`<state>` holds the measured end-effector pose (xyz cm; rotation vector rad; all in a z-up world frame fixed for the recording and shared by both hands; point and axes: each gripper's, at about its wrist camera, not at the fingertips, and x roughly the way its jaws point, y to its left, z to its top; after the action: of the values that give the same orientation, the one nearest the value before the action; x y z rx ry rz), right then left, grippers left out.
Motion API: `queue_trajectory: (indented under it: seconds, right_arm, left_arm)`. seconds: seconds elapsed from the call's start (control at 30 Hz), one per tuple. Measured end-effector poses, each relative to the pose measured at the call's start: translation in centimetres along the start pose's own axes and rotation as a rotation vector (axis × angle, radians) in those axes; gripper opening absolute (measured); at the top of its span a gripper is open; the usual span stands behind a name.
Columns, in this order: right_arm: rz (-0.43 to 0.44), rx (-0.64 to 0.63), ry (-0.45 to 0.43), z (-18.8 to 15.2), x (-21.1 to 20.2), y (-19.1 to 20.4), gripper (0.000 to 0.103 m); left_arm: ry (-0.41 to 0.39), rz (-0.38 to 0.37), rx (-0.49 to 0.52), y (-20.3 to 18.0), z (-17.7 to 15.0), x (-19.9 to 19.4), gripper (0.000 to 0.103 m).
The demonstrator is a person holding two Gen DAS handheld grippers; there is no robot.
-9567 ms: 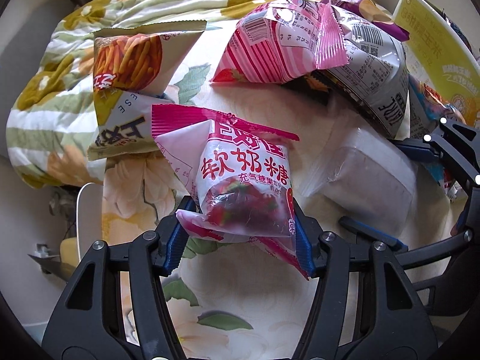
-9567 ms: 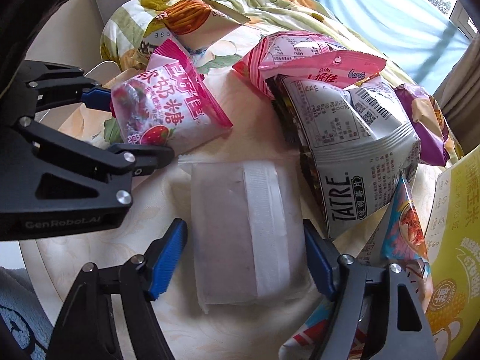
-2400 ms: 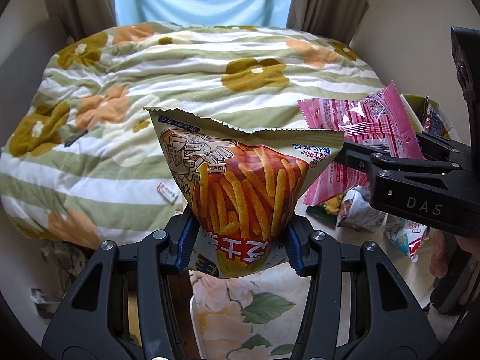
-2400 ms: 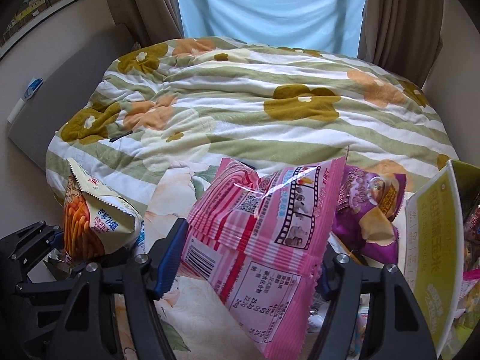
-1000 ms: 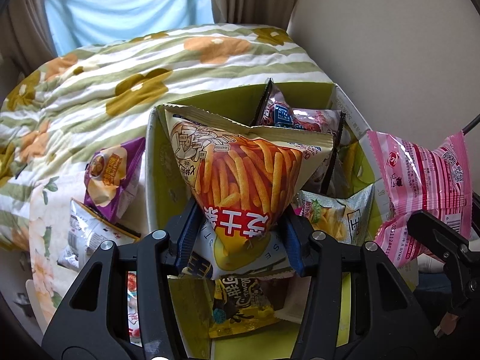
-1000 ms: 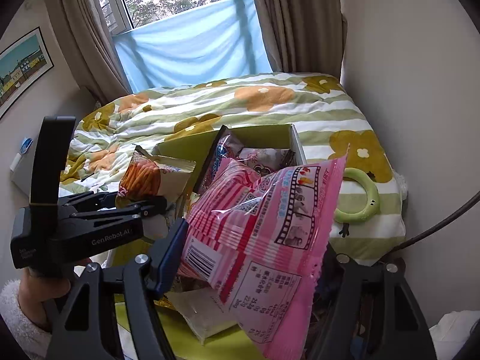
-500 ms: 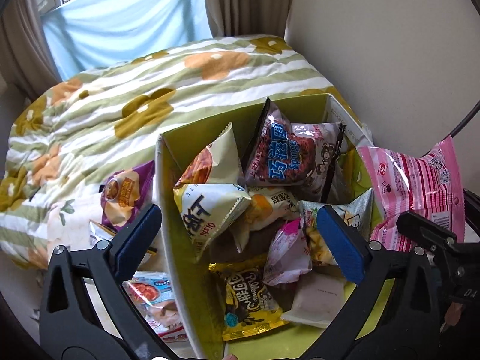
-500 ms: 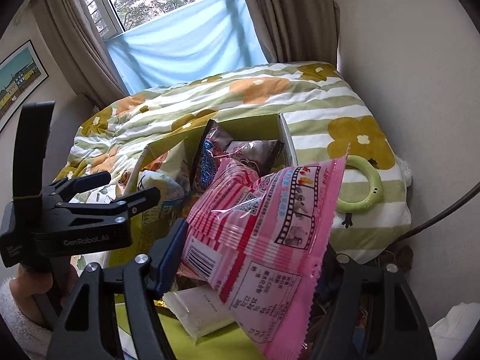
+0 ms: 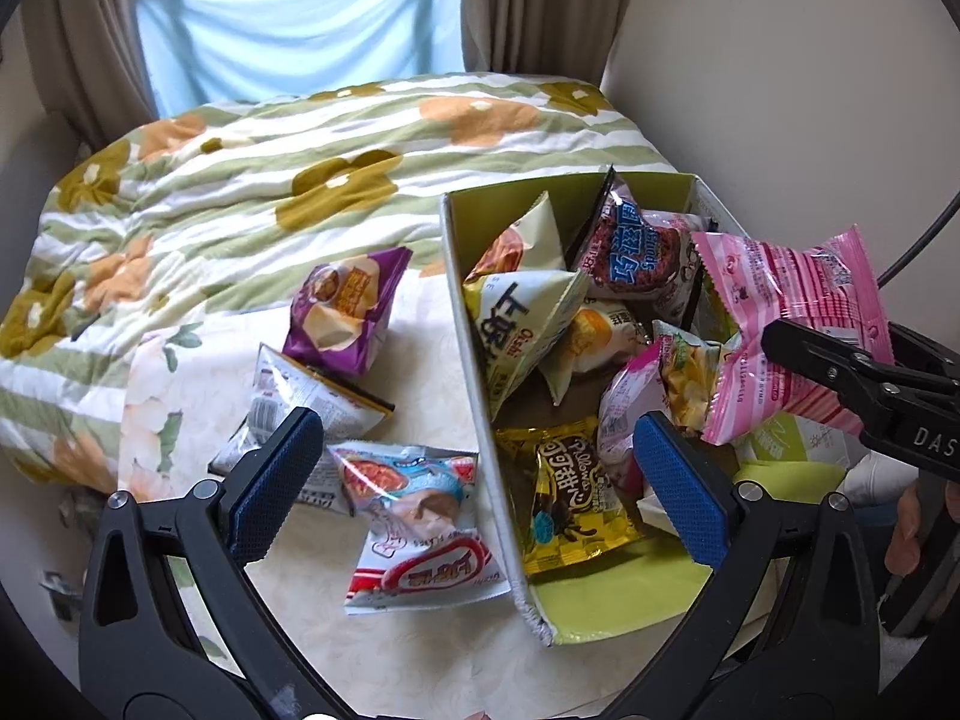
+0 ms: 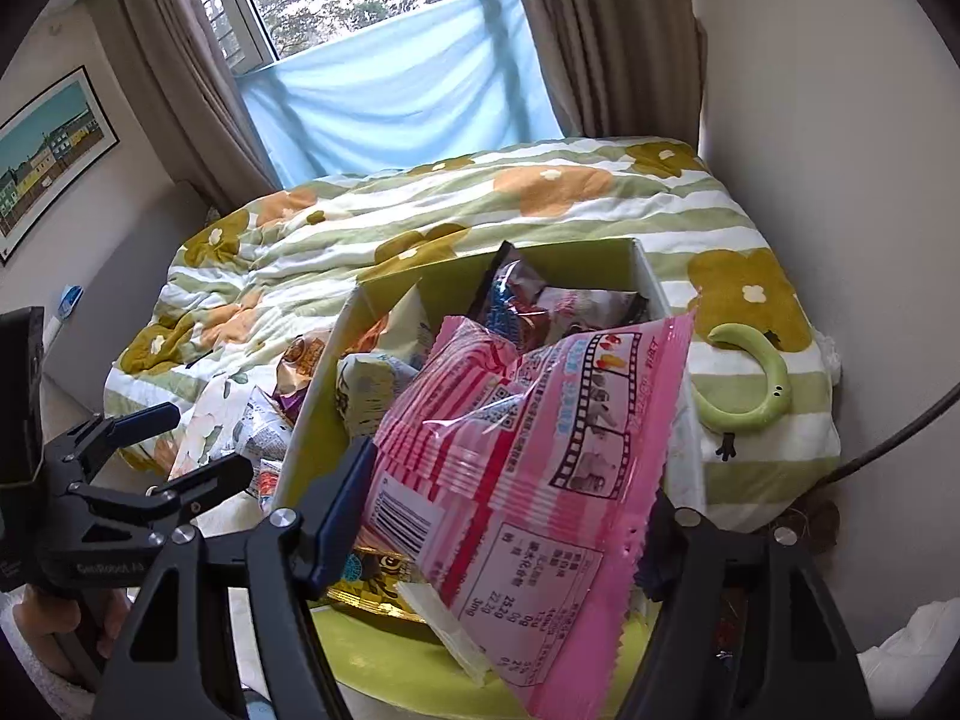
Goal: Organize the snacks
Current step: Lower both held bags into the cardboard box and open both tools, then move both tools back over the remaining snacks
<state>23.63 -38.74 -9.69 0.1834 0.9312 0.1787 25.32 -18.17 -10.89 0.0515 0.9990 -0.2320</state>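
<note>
Left gripper (image 9: 477, 468) jaws wide apart, nothing between them, low centre of frame above the box (image 9: 480, 420) wall. Right gripper (image 10: 510, 516) clamped on pink snack bag (image 10: 540, 450), held over the box at centre. Three packets, including purple bag (image 9: 345, 312), lie left of the box on the bedspread (image 9: 240, 180).

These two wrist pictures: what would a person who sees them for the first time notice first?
First, the big pink striped snack bag, clamped in the right gripper above the green cardboard box crammed with snack packets. Next, the left gripper, open and holding nothing, over the box's near wall. A purple chip bag and two more packets lie outside the box on the floral cloth.
</note>
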Motion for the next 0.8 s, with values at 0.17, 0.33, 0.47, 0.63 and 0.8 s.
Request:
queue_trajectory:
  seconds: [0.17,0.33,0.47,0.63,0.8]
  right_arm:
    - [0.046,-0.068,0.104,-0.2,3.5,2.7,0.069]
    - [0.065,-0.108,0.133,-1.2,6.2,4.2,0.091]
    - [0.056,-0.097,0.097,-1.9,5.9,3.8,0.102]
    - [0.054,-0.092,0.087,-2.9,5.0,3.0,0.102]
    - [0.069,-0.11,0.092,-2.9,3.9,3.1,0.102]
  left_arm:
    - [0.026,0.016,-0.056,2.1,-0.8,0.2,0.102]
    - [0.063,0.039,-0.122,4.4,-2.4,0.9,0.102]
    - [0.077,0.048,-0.155,5.6,-3.7,1.0,0.102]
    - [0.08,0.076,-0.168,6.1,-5.1,0.5,0.102]
    - [0.061,0.099,-0.188,6.8,-5.8,-0.9,0.102]
